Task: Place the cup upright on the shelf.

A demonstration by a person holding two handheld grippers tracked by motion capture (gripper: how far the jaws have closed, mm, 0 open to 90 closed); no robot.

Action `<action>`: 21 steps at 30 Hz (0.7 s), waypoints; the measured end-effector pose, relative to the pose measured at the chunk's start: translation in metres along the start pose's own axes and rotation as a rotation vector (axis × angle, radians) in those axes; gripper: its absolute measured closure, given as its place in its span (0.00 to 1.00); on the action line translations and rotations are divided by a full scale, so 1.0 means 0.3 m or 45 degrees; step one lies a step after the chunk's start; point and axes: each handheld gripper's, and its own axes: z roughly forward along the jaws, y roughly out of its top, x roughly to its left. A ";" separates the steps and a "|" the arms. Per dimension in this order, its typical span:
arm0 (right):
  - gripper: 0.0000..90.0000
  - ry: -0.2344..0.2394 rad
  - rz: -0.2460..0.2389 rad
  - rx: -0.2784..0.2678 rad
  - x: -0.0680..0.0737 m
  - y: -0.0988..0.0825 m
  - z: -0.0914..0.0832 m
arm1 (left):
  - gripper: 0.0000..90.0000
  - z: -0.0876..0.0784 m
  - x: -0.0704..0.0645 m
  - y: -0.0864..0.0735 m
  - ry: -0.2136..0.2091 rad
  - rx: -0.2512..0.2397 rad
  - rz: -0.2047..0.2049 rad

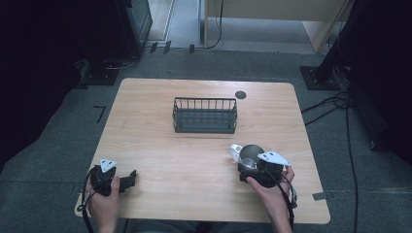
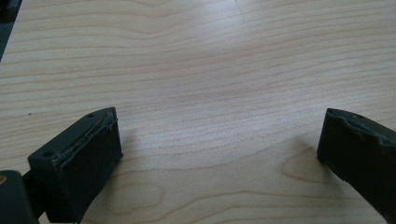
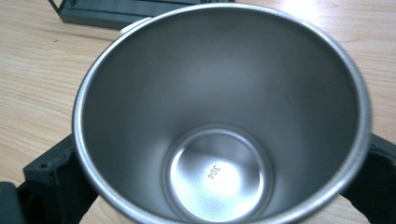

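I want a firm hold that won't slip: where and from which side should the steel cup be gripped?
Grip the steel cup across its round wall just below the rim, from the person's side. It stands upright with its mouth open and its white handle on the far-left side; the right gripper jaws already flank it this way.

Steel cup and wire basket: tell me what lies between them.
Nothing but bare table. In the high view, the steel cup, in the right gripper, sits nearer the person than the wire basket.
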 end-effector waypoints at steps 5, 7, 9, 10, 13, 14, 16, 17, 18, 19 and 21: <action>0.02 -0.017 0.002 0.015 0.012 -0.003 0.012 | 0.00 0.000 0.000 0.000 0.000 0.000 0.000; 0.07 -0.049 -0.015 0.009 0.019 -0.006 0.016 | 0.00 0.000 0.000 0.000 0.000 0.000 0.000; 0.07 -0.044 -0.022 0.012 0.016 -0.005 0.015 | 0.00 0.000 0.000 0.000 0.000 0.000 0.000; 0.08 -0.047 -0.025 0.010 0.017 -0.004 0.014 | 0.00 0.000 0.000 0.000 0.000 0.000 0.000; 0.08 -0.059 -0.053 0.000 0.017 -0.002 0.008 | 0.00 0.000 0.000 0.000 0.000 0.000 0.000; 0.09 -0.056 -0.059 -0.003 0.016 -0.002 0.006 | 0.00 0.000 0.000 0.000 0.000 0.000 0.000; 0.09 -0.049 -0.074 -0.009 0.012 -0.003 0.005 | 0.00 0.000 0.000 0.000 0.000 0.000 0.000; 0.09 -0.047 -0.077 -0.012 0.010 -0.003 0.004 | 0.00 0.000 0.000 0.000 0.000 0.000 0.000; 0.09 -0.043 -0.083 -0.014 0.010 -0.003 0.003 | 0.00 0.000 0.000 0.000 0.000 0.000 0.000; 0.09 -0.038 -0.095 -0.020 0.010 -0.001 0.001 | 0.00 0.000 0.000 0.000 0.000 0.000 0.000; 0.09 -0.030 -0.111 -0.029 0.010 0.005 -0.005 | 0.00 0.000 0.000 0.000 0.000 0.001 0.000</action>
